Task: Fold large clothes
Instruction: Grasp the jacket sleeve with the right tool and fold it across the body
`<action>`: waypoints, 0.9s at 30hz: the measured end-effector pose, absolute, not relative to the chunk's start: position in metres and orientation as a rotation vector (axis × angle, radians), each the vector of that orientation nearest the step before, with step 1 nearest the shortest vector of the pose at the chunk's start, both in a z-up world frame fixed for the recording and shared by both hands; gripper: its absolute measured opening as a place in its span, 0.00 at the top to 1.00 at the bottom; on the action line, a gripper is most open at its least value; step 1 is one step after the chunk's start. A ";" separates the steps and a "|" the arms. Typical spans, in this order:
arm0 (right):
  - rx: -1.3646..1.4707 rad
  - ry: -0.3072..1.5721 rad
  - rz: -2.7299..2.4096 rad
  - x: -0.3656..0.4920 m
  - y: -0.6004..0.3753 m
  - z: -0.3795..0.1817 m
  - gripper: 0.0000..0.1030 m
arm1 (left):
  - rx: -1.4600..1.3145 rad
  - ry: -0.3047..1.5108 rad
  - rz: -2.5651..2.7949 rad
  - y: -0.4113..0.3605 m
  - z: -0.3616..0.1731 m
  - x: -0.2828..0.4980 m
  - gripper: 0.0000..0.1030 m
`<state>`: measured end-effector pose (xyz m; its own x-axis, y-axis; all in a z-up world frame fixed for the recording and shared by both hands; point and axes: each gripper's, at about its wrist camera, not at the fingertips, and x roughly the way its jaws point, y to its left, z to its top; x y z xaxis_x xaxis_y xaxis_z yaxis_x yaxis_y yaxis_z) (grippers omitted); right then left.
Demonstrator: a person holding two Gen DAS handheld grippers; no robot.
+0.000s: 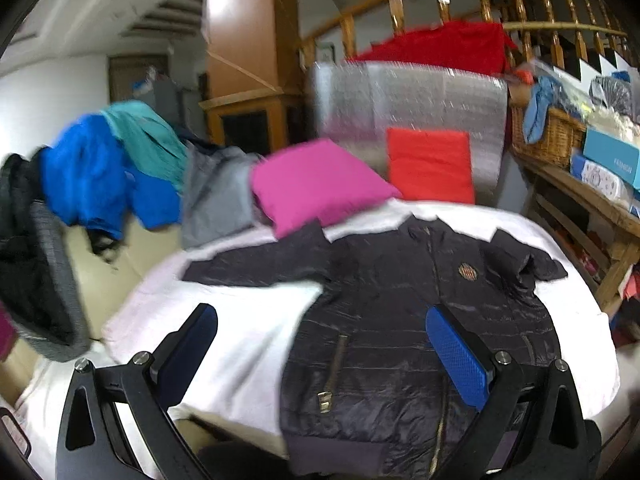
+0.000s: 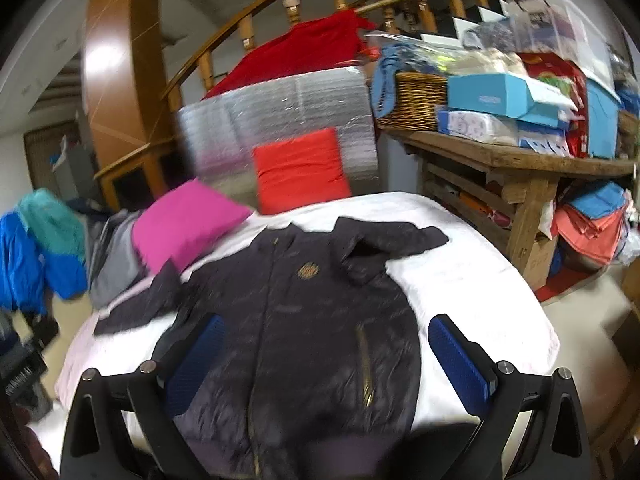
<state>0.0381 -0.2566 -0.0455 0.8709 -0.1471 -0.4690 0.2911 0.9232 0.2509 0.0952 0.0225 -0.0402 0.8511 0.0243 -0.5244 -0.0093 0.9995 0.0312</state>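
I hold both grippers, left gripper point(image 1: 322, 354) and right gripper point(image 2: 324, 364), spread wide and empty above a dark jacket point(image 1: 404, 320) lying flat on the white bed point(image 1: 248, 336), bare sheet beside the jacket.

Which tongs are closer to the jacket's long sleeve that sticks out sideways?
Left, probably. The left tongs hang open just below that sleeve. The right tongs hang open over the jacket's body, further from it.
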 end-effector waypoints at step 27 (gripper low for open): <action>1.431 0.597 -0.099 0.382 -0.556 -0.297 0.35 | 0.092 0.804 0.142 -0.064 -0.194 0.372 0.00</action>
